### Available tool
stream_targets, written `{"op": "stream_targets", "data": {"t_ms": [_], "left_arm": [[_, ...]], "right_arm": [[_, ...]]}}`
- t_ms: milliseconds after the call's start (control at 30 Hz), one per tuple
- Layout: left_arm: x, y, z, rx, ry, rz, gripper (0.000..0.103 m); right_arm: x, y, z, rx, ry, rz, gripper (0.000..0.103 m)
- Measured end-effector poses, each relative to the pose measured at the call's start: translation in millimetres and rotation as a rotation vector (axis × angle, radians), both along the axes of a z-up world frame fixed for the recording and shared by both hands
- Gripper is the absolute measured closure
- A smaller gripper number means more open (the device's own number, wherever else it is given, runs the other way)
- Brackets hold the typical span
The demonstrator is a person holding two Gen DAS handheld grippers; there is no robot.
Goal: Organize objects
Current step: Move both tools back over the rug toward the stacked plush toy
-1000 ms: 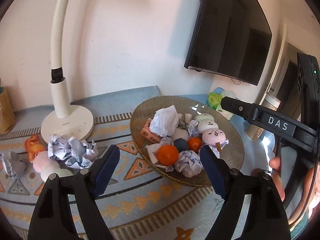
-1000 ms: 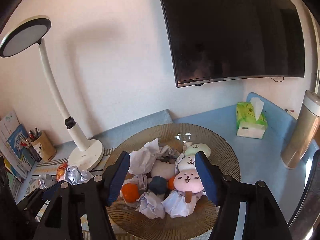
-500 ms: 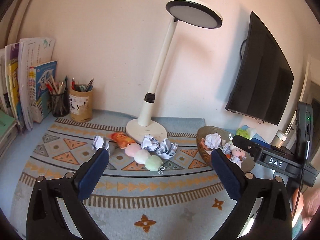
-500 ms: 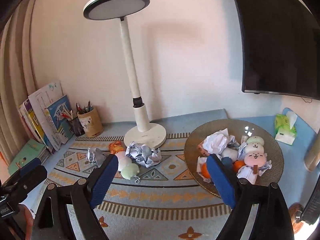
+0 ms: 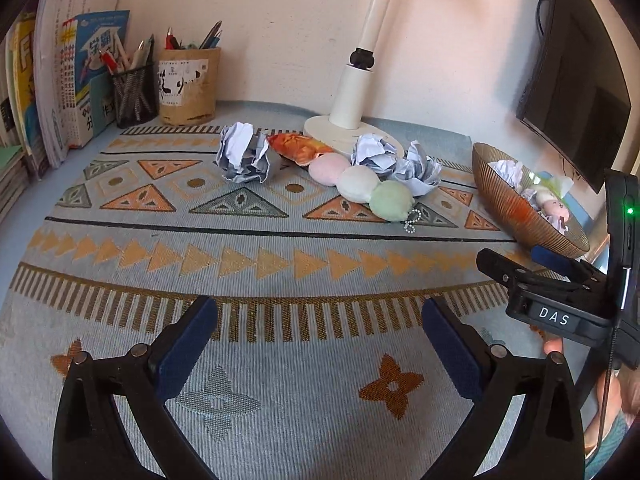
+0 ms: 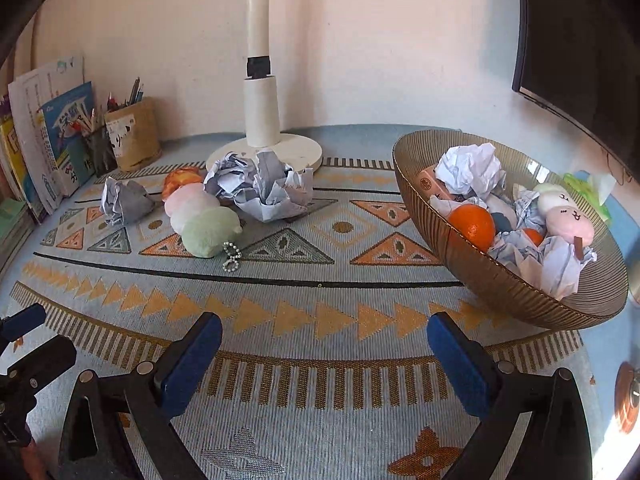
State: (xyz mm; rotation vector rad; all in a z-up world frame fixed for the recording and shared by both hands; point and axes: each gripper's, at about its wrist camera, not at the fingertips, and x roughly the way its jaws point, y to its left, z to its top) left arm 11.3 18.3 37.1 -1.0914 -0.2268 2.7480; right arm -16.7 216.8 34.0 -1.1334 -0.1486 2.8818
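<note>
Both views have swung away from the bowl [image 6: 500, 292] and dropped toward the patterned mat [image 5: 280, 248], so I now look across bare weave where a second ago the bowl filled my sight. My left gripper [image 5: 320, 320] has just been opening and its blue pads [image 5: 188, 344] stand spread wide with nothing between them, only mat beneath. My right gripper [image 6: 324, 336] has likewise just been opening and is released, its jaws empty above the striped border.

Ahead of me, near the white lamp base [image 6: 280, 152], the loose things lie in a cluster on the mat. A three-ball plush [image 6: 200, 216] in pink, white and green lies at an angle with a bead chain [image 6: 231, 258] at its green end. Just behind it sits an orange plush [image 5: 298, 148]. One crumpled paper ball [image 5: 244, 154] lies to the left of that, apart from the others, and a bigger crumpled paper heap [image 6: 264, 188] rests against the lamp base, touching the plush.

To the right the bowl stands on the mat's edge, holding crumpled paper, two oranges [image 6: 472, 222], a small box [image 6: 430, 184] and a pink-and-white plush with faces [image 6: 564, 214]. In the left view I see my right gripper low at the right, beside the bowl. Pen cups [image 5: 188, 84] and books [image 5: 76, 76] stand against the wall at the far left.
</note>
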Motion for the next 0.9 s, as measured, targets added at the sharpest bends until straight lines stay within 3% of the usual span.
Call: {"op": "stream_targets", "data": {"t_ms": [167, 900], "left_arm": [[5.9, -5.3, 1.3, 0.014, 0.026, 0.034, 0.001], [0.9, -8.3, -3.2, 0.031, -0.001, 0.044, 0.001]], "right_arm": [[6.4, -13.5, 1.1, 0.088, 0.03, 0.011, 0.0], [3.3, -5.7, 0.6, 0.026, 0.02, 0.002, 0.0]]}}
